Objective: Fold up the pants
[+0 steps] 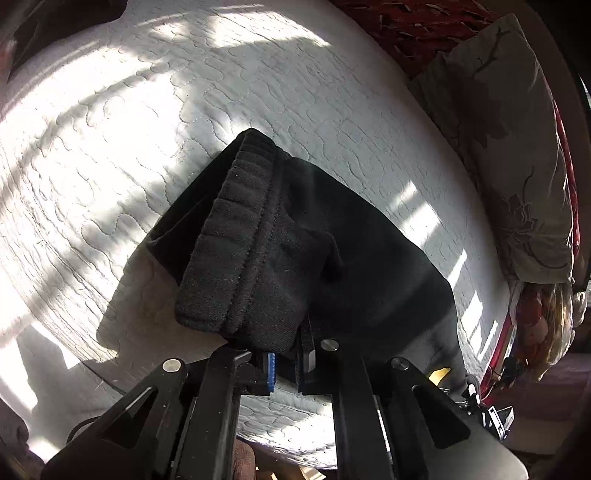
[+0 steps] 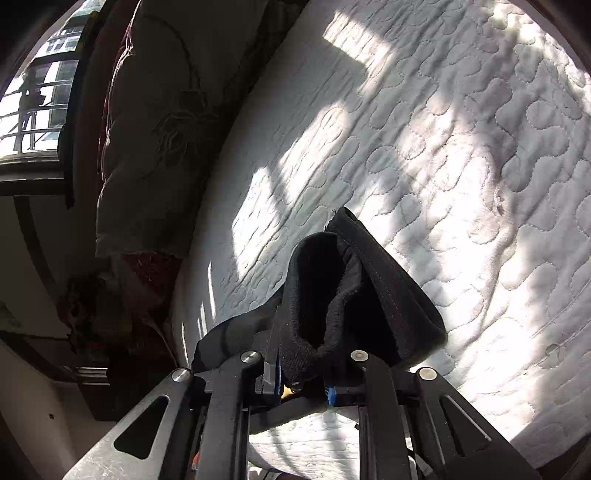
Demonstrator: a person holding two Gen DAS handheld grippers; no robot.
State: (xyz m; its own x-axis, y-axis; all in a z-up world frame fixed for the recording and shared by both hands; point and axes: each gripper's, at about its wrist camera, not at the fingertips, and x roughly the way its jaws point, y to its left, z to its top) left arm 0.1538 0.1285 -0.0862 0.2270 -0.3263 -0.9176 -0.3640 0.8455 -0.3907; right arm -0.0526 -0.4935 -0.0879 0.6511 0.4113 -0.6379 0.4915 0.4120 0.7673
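Observation:
Black pants (image 1: 295, 236) lie bunched on a white quilted mattress (image 1: 184, 110). In the left wrist view the ribbed waistband (image 1: 229, 240) runs up from my left gripper (image 1: 286, 363), whose blue-padded jaws are shut on the fabric's near edge. In the right wrist view a thick fold of the black pants (image 2: 332, 295) stands up between the jaws of my right gripper (image 2: 303, 384), which is shut on it. The cloth drapes to the right over the mattress (image 2: 443, 147). The rest of the pants is hidden below both grippers.
A grey flower-patterned pillow (image 1: 517, 166) lies along the mattress edge, over a red patterned cloth (image 1: 413, 26). In the right wrist view the same pillow (image 2: 155, 129) is at the left, with a barred window (image 2: 40, 92) behind it. Sunlight patches cross the mattress.

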